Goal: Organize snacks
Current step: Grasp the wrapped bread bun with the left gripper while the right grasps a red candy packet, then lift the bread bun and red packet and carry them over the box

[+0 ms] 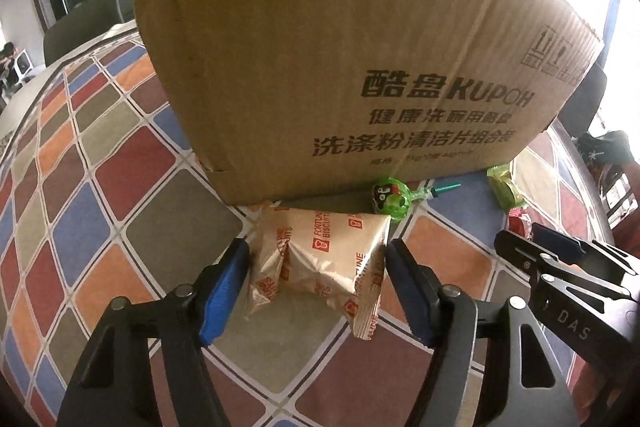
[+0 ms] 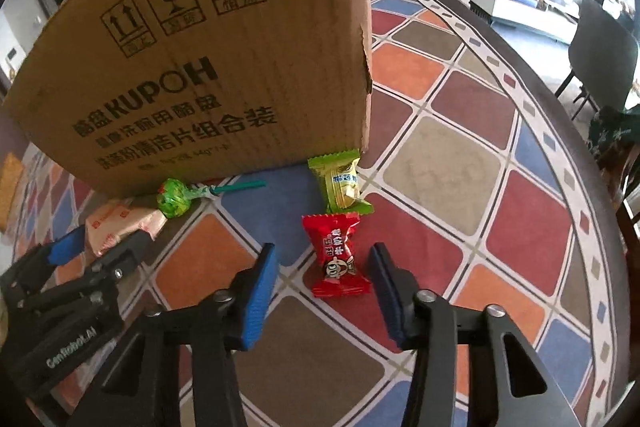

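Both pairs of jaws stand released. On the left gripper [image 1: 316, 279] the blue pads flank the beige crinkled foil biscuit packet [image 1: 320, 263] without visibly pressing it. On the right gripper [image 2: 322, 291] they straddle the red twist-wrapped candy [image 2: 336, 257], closer to the right pad.

All the snacks lie on the checked multicoloured tablecloth [image 2: 440, 163], along the foot of the tall brown corrugated cardboard box [image 2: 208, 59]. The packet sits almost against the box wall, the green foil lollipop [image 1: 390, 201] just beyond its far corner, and the yellow-green wrapped sweet [image 2: 340, 185] by the box's right corner.

Likely trouble: the slack foil may fold and slip out of a closing grip. A forward push could jam the packet against the box or nudge the lollipop. The off-centre candy may swing away. The two grippers are near each other and might collide.
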{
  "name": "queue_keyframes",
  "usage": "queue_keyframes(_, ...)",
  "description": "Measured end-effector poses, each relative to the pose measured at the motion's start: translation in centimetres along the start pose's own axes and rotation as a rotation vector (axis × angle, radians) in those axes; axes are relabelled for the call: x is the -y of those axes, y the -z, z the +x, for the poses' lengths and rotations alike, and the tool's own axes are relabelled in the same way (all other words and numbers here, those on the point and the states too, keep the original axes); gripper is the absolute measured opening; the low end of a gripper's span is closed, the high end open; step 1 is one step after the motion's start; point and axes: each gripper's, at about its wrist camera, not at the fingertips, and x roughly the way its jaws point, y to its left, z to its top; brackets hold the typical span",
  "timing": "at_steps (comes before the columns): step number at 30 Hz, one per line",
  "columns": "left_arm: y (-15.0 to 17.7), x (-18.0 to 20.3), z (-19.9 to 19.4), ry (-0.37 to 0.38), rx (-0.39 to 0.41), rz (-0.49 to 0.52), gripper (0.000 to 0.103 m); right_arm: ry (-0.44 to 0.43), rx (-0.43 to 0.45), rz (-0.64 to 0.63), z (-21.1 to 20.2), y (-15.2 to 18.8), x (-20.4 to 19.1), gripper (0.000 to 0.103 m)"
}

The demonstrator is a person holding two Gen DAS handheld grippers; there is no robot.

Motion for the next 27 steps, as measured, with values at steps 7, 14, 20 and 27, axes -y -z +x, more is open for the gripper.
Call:
queue_keyframes(7, 0.2, 0.3, -0.3, -0.003, 0.015, 0.004, 0.052, 0.015, 0.01, -0.013, -0.4, 0.3, -0.2, 0.022)
queue_keyframes(14, 1.0, 0.8, -1.7, 0.005, 0.029, 0.01, 0.05, -0.016, 0.024, -0.02, -1.2, 0.6, -0.2, 0.021)
queue_keyframes(20, 1.0, 1.0, -3.9, 0.018, 0.064, 0.013, 0.05, -0.052, 0.057, -0.027, -3.2, 0.9, -0.8, 0.021)
queue_keyframes(27, 1.2, 1.2, -7.5, 0.026, 0.13, 0.006, 0.05, -0.09, 0.11, -0.038, -5.5, 0.8, -1.0, 0.021)
